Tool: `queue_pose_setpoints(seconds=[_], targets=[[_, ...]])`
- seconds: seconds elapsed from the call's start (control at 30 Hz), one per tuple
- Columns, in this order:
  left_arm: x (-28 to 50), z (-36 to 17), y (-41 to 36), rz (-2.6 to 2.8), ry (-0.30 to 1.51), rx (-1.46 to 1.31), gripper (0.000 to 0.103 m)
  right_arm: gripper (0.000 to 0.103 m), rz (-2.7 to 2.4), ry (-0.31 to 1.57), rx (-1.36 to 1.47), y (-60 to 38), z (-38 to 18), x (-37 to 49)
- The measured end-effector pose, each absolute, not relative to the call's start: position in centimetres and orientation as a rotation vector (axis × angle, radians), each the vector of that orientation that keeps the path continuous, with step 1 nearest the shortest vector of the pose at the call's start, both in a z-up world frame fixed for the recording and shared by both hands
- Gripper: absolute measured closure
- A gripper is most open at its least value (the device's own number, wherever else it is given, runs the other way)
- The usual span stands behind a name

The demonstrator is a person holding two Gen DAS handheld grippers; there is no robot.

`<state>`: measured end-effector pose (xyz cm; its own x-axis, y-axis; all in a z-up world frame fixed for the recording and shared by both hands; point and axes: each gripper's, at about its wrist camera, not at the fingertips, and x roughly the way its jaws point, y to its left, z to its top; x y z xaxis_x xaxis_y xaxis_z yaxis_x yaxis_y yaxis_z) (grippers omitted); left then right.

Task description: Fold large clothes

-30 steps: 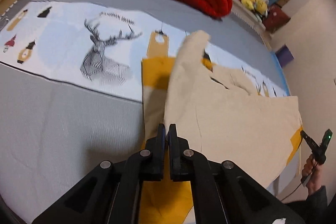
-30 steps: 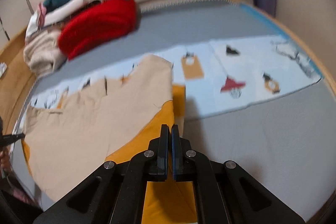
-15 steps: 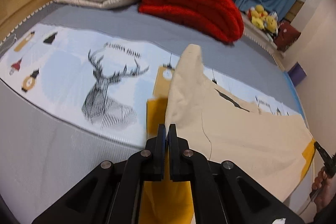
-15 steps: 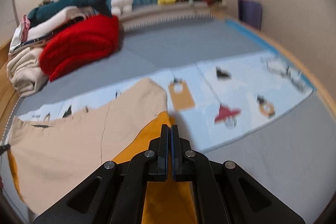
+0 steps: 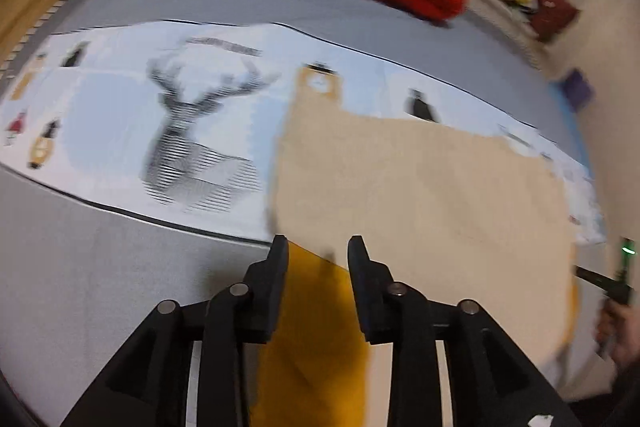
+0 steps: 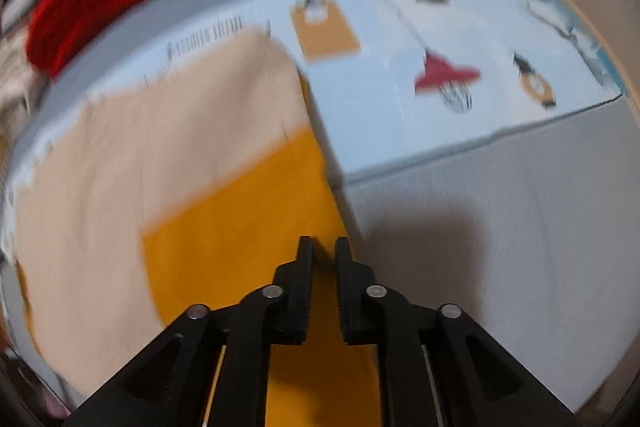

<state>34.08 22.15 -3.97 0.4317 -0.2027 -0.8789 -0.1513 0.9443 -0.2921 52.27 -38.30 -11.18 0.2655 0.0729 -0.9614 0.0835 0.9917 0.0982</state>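
While both tools have just been parting, empty, the beige-and-mustard cloth lies flat

Dim indoor light, heavy motion blur in both views, dark fisheye corners.

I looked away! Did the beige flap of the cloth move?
Yes. The beige flap stood up by the deer print; now it lies flat over the yellow layer, beside the deer.

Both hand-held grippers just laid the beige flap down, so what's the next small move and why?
Probably lift both clear. The left hand-held gripper and right hand-held gripper have just been opening, nothing pinched, and the beige flap lies flat over the yellow layer.
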Motion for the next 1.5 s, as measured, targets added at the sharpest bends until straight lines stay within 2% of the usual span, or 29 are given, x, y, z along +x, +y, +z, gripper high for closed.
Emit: queue_pose_setpoints(seconds=[0.1, 0.17, 0.23, 0.3, 0.47, 0.67, 0.77, 0.87, 1.13, 1.23, 1.3, 1.37, 1.5], targets=[[33.8, -5.7, 19.8, -0.208, 1.238, -0.353, 0.075, 0.086, 0.025, 1.346, 0.155, -38.9, -12.2, 51.1], [33.4, -7.2, 17.9, -0.242, 1.304, -0.256, 0.075, 0.088, 0.046, 1.348, 0.158, -38.8, -12.2, 50.4], [33.1, -9.3, 16.9, -0.2, 1.372, -0.148, 0.075, 0.1, 0.055, 1.319, 0.13, -38.6, -11.6, 49.8], [33.1, -11.1, 17.3, -0.143, 1.432, -0.144, 0.075, 0.103, 0.015, 1.281, 0.108, -39.0, -10.9, 49.6], [32.7, -10.0, 17.4, -0.084, 1.424, -0.132, 0.075, 0.103, -0.116, 1.307, 0.201, -42.1, -11.0, 49.1], [30.2, -7.9, 14.2, -0.324, 1.408, -0.054, 0.075, 0.097, 0.306, 1.077, 0.11, -35.8, -5.0, 47.0], [28.8, -10.7, 12.9, -0.344, 1.497, 0.096, 0.073, 0.094, 0.48, 1.2, -0.044, -31.5, -7.4, 45.3], [28.3, -13.0, 13.6, -0.288, 1.568, 0.159, 0.073, 0.095, 0.455, 1.4, -0.306, -29.6, -13.0, 43.5], [27.7, -13.8, 15.6, -0.205, 1.595, 0.183, 0.073, 0.095, 0.38, 1.45, -0.363, -30.7, -14.0, 41.8], [27.8, -12.9, 16.4, -0.134, 1.566, 0.177, 0.074, 0.095, 0.326, 1.456, -0.373, -30.6, -13.3, 41.3], [27.8, -10.7, 16.8, -0.074, 1.481, 0.16, 0.077, 0.095, 0.271, 1.395, -0.414, -30.2, -11.5, 40.9], [27.7, -8.0, 17.3, -0.028, 1.387, 0.092, 0.077, 0.095, 0.232, 1.277, -0.421, -29.8, -8.0, 40.5], [26.5, -1.4, 16.6, 0.045, 1.164, 0.042, 0.077, 0.094, 0.243, 0.958, -0.263, -27.5, 1.9, 38.1]])
